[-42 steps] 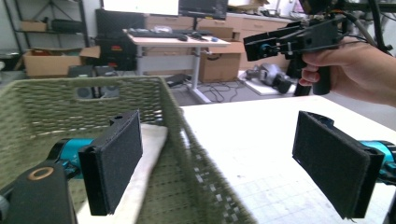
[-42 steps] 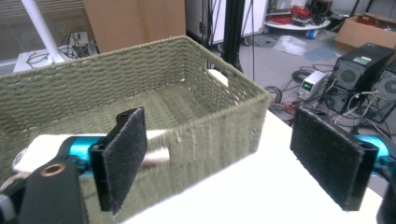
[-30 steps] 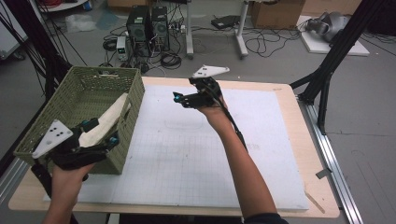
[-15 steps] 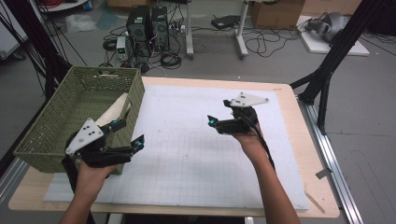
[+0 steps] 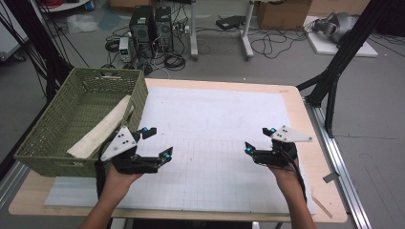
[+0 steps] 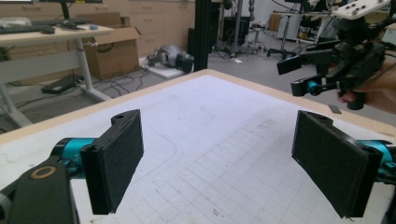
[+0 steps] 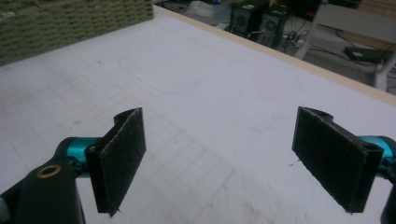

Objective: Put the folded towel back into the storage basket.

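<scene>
— What are you seeing from the remote station right now?

— I'm looking at both tools hovering over the white gridded mat (image 5: 215,138). The left gripper (image 5: 154,142) is sitting with its jaws spread wide and nothing between the pads (image 6: 116,158) — just bare mat. The right gripper (image 5: 258,140) is the same: jaws parted, empty, with only the mat showing between its pads (image 7: 122,149).

— And the thing you're working with?

— I'm taking it to be the cream cloth (image 5: 102,128), which is lying in the green wicker basket (image 5: 52,129). It's off to the outer side of the left fingers, close beside them, leaning against the near wall of the basket with its upper end poking over the rim. From the right fingers it's well apart, across the mat.

— How are you expecting it to handle?

— I'm judging it to be light, soft and floppy. It's going to sag and drape from wherever I pinch it, and it's not fragile at all. Slip isn't worrying me much, since the pads look rough-faced and fabric grips well.

— Where are you planning to take hold?

— I'm aiming for the upper end, the part rising above the rim nearest the left fingers. That's the freest spot — the lower folds are tucked against the wicker, and I can't tell how they're bunched down there.
</scene>
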`<state>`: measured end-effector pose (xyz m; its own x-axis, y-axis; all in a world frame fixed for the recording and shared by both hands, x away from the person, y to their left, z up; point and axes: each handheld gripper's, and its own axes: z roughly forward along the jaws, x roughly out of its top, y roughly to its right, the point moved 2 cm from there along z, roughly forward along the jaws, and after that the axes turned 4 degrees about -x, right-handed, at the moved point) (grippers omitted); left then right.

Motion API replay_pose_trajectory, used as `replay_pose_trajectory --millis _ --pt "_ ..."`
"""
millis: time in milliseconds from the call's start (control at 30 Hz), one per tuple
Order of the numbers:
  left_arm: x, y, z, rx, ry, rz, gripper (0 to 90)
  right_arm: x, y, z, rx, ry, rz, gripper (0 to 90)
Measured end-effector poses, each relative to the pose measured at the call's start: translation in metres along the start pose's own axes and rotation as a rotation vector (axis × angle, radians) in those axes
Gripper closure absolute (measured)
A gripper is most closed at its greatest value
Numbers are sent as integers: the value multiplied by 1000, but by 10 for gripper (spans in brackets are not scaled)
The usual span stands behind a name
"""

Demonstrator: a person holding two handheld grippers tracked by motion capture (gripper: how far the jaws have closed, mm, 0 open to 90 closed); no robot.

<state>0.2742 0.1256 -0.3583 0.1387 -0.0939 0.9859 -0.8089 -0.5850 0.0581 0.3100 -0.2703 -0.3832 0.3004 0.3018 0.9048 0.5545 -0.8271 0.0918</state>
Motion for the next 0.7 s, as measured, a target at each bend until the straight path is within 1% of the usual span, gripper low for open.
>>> replay_pose_trajectory --millis 100,133,167,200,267,333,367,433,467,600,700 --pt "-8 2 12 -24 -15 -19 170 -15 2 -8 -24 -14 9 159" --pt "-11 3 15 -30 -22 -20 170 -20 3 -10 -32 -18 16 159" --pt "-14 4 19 -35 -23 -28 170 -24 4 -11 -35 -21 27 159" --pt "-17 4 23 -40 -24 -30 170 -29 5 -13 -43 -21 27 159" --pt "-25 6 30 -36 -26 -13 173 -36 7 -18 -60 -26 38 159" --pt "-34 7 37 -41 -36 -13 173 -41 11 -22 -73 -30 45 159" --pt "-39 7 40 -43 -44 -13 174 -43 13 -24 -83 -22 53 159" --pt "-47 5 45 -48 -58 -28 175 -47 15 -27 -94 -21 66 159" --pt "-51 3 47 -49 -64 -37 175 -49 16 -28 -100 -24 63 159" --pt "-58 0 53 -52 -80 -60 175 -55 19 -32 -110 -30 71 159" --pt "-60 0 55 -56 -81 -67 175 -58 21 -35 -115 -27 91 159"
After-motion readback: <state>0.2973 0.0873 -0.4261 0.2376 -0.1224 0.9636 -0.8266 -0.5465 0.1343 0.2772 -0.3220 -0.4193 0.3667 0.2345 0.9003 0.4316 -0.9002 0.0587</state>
